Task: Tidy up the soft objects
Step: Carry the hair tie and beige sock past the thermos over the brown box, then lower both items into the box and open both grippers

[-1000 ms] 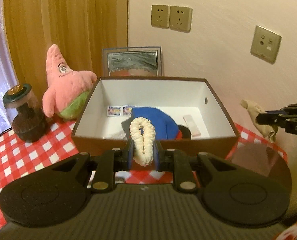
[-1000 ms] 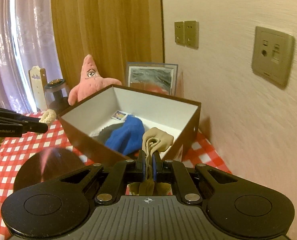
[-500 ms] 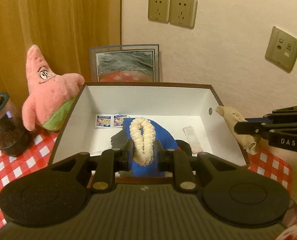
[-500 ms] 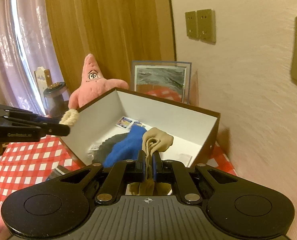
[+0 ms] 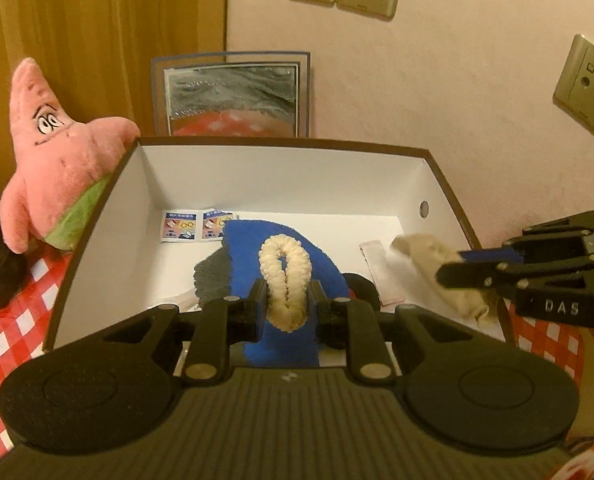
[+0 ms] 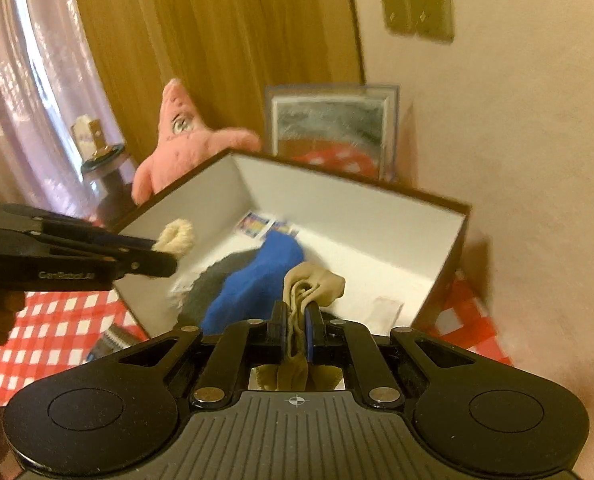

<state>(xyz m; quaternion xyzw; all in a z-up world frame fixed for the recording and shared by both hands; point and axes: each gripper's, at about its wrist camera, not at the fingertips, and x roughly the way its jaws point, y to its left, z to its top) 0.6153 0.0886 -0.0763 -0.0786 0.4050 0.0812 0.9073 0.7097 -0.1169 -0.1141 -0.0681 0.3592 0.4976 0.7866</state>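
Pinching a cream scrunchie (image 5: 284,280) between left fingers (image 5: 257,304), right fingers (image 6: 313,322) clamped on beige sock (image 6: 311,284), both over box (image 5: 281,146)

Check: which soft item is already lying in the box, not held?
The blue cloth on the box floor; the cream scrunchie and beige sock are each clamped in a gripper.

The room sits in warm, dim yellowish light; the wall (image 5: 437,92) glows evenly with no hard glare; soft daylight seeps through the sheer curtain (image 6: 29,92) at the far left; the box (image 5: 281,184) throws a soft shadow onto its white floor; the right wrist view is smeared with motion blur, the left sharper; both bend strongly at the edges, corners blacked out.
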